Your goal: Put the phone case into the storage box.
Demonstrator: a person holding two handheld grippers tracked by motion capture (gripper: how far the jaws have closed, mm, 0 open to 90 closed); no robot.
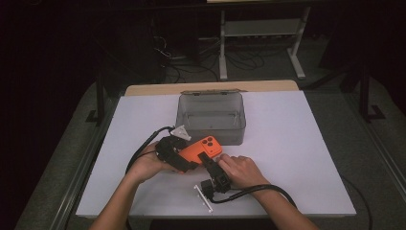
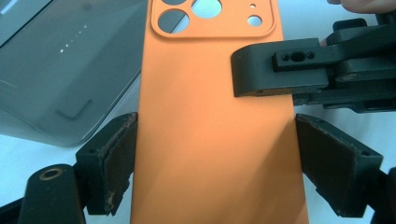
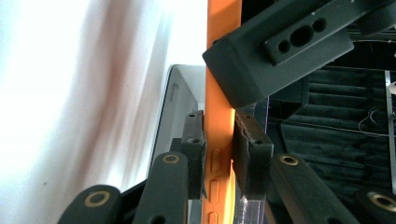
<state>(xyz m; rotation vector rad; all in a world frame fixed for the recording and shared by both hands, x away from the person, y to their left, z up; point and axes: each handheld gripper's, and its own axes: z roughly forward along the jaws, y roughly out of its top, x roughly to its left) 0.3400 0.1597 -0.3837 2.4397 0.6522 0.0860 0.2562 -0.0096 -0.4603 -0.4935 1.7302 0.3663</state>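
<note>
Claws both pinch the orange phone case (image 2: 210,130): left claw (image 2: 215,158) across its width, right claw (image 3: 219,144) across its edge.

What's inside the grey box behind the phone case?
The grey box looks empty: bare floor and walls visible. The orange phone case and left claw cover only its near wall's lower corner.

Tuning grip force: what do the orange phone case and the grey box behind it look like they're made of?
Orange phone case: looks like silicone or soft-touch plastic; smooth matte face with no glare, moulded camera cut-outs and side button bumps. Could be rigid; can't tell.
Grey box: likely hard translucent plastic; smoky see-through walls with small glossy highlights.
Left gripper spans the case's long edges; right gripper pinches its thin edge.
</note>
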